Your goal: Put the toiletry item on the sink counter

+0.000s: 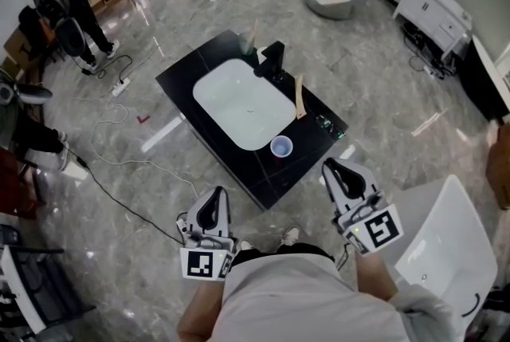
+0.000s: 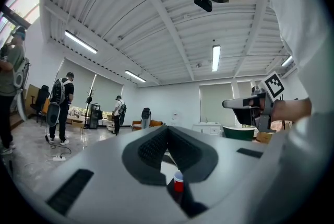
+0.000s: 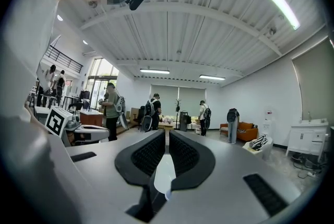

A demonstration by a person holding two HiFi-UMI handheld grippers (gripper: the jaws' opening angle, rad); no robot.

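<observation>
The left gripper (image 1: 215, 195) is clenched. In the left gripper view I see its ribbed pads (image 2: 151, 147) meet at the tips with nothing clamped between them. A small red thing (image 2: 178, 181) with a white top shows low in the slot behind the pads; I cannot tell what it is.

The right gripper (image 1: 333, 169) is also clenched. In the right gripper view its pads (image 3: 148, 154) lie together along their length, and I see nothing gripped. A white shape (image 3: 164, 176) fills the slot behind them; I cannot identify it.

Both grippers point level toward the counter (image 1: 183, 81), one on each side of its near corner and short of its edges. Neither touches it.

The counter is black and stands on the floor (image 1: 374, 69) with one corner toward me. A white basin (image 1: 239, 101) fills its middle.

- The cup (image 1: 280, 146) stands upright between the basin and the near right edge.
- The faucet (image 1: 271, 60) stands on the strip along the far right edge.
- One stick (image 1: 300, 96) lies on that same strip, beside the basin.
- A second stick (image 1: 255, 36) stands at the far corner.
- A small greenish thing (image 1: 325, 123) sits near the right corner.

I cannot tell which of these is the toiletry item; all of them are already on the counter.
</observation>
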